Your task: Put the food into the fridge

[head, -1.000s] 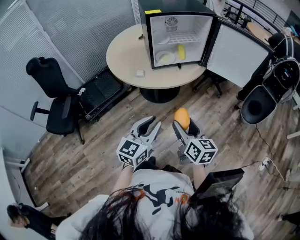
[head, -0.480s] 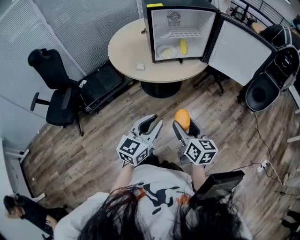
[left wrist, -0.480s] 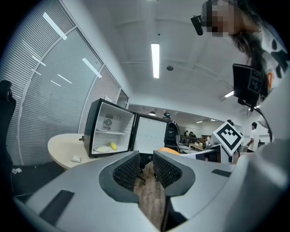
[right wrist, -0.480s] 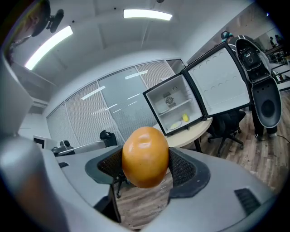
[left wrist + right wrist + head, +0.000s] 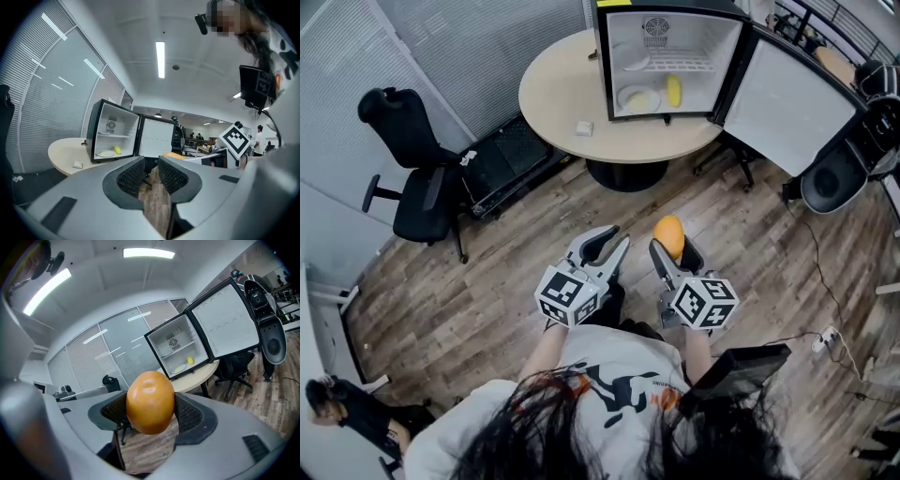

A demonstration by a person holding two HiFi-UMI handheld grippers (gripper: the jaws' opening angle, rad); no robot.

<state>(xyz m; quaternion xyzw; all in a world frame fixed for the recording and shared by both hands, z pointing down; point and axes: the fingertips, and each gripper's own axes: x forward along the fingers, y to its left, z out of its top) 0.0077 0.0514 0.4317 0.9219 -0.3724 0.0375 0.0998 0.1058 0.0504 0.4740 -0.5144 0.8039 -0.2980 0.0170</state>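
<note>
An orange, egg-shaped fruit [image 5: 668,234] [image 5: 150,401] sits between the pads of my right gripper [image 5: 671,247] [image 5: 151,412], which is shut on it above the wooden floor. Beside it on the left, my left gripper [image 5: 609,243] [image 5: 151,168] holds nothing; its pads stand a little apart. Ahead, a small black fridge [image 5: 619,19] [image 5: 93,131] [image 5: 157,350] stands on a round beige table [image 5: 553,98], its door [image 5: 792,89] swung open to the right. On the fridge's bottom shelf lie a white plate [image 5: 637,98] and a yellow piece of food [image 5: 674,91].
A black office chair [image 5: 417,178] stands to the left, and a flat black case [image 5: 506,164] lies by the table's foot. More chairs [image 5: 834,178] crowd the right beyond the door. A small white item [image 5: 584,128] lies on the table. A cable and socket [image 5: 820,339] lie on the floor at right.
Both grippers and the view have drifted a little toward the table. The fruit stays in the right gripper's grip, and the left jaws are unchanged.
</note>
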